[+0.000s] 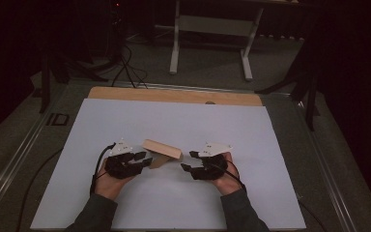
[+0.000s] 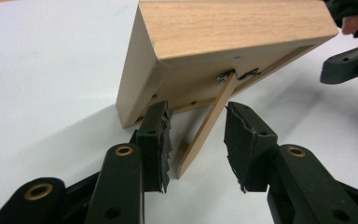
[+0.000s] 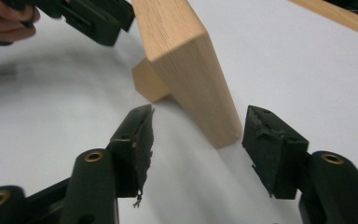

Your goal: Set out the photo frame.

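A light wooden picture frame (image 1: 162,149) stands tilted on the white sheet (image 1: 174,125), propped by a thin hinged wooden leg (image 2: 204,129) at its back. My left gripper (image 1: 145,159) is open at the frame's left; in the left gripper view its jaws straddle the leg without touching it (image 2: 196,144). My right gripper (image 1: 188,161) is open just right of the frame. In the right gripper view the frame's end corner (image 3: 200,88) sits between and slightly beyond the jaws (image 3: 196,140). Neither gripper holds anything.
The white sheet covers a wooden tabletop (image 1: 174,95) whose far edge shows. Beyond the table, a white desk frame (image 1: 212,34) and cables (image 1: 125,67) stand on the dark floor. Cables (image 1: 96,166) trail from the grippers.
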A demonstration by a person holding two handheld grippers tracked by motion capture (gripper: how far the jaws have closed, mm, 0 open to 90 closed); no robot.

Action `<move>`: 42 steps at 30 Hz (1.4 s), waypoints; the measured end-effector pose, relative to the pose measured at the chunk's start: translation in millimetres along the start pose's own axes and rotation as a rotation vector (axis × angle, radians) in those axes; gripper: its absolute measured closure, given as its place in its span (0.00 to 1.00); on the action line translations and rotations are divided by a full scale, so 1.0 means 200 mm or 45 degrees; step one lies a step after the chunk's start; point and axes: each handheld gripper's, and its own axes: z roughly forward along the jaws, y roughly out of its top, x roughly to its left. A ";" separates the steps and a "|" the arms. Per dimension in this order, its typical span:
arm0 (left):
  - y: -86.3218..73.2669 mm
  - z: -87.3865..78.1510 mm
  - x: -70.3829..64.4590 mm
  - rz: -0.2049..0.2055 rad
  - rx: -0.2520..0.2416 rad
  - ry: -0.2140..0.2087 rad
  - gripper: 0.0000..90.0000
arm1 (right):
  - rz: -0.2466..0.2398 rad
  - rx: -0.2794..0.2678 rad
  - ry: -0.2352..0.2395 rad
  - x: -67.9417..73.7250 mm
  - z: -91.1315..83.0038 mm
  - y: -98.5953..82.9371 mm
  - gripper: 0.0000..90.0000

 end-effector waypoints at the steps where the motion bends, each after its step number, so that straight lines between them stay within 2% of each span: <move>1: 0.00 0.00 0.00 0.003 0.000 0.002 0.68 | 0.002 0.004 -0.001 -0.01 0.00 0.00 0.49; 6: 0.00 0.00 0.00 0.007 -0.014 0.029 0.71 | 0.025 0.000 -0.006 -0.03 -0.01 -0.01 0.54; 7: 0.01 0.00 0.00 0.009 -0.017 0.037 0.73 | 0.038 -0.006 -0.044 -0.04 -0.01 -0.01 0.61; 9: 0.01 0.00 -0.01 0.008 -0.022 0.036 0.76 | 0.070 -0.004 -0.104 -0.05 0.00 -0.01 0.65; 12: 0.01 0.00 -0.01 0.013 -0.024 0.036 0.79 | 0.104 -0.010 -0.132 -0.06 0.01 -0.01 0.68; 13: 0.02 0.00 -0.02 0.025 -0.025 0.051 0.79 | 0.104 -0.010 -0.132 -0.06 0.01 -0.01 0.71; 14: 0.02 0.00 -0.03 0.035 -0.023 0.064 0.82 | 0.135 -0.047 -0.164 -0.06 0.02 0.00 0.82; 19: 0.03 0.02 -0.03 0.022 -0.028 0.084 0.88 | 0.166 -0.100 -0.190 -0.05 0.03 0.02 0.96; 24: 0.03 0.03 -0.02 0.008 -0.024 0.087 0.95 | 0.200 -0.158 -0.175 -0.06 0.05 0.06 0.99; 28: 0.04 0.03 -0.03 0.021 -0.009 0.092 0.99 | 0.190 -0.179 -0.154 -0.06 0.09 0.09 0.99; 33: 0.04 0.05 -0.02 0.013 -0.001 0.099 0.99 | 0.176 -0.162 -0.142 -0.05 0.12 0.10 0.99; 42: 0.06 0.08 -0.02 0.007 0.019 0.105 1.00 | 0.165 -0.155 -0.122 -0.04 0.12 0.10 0.99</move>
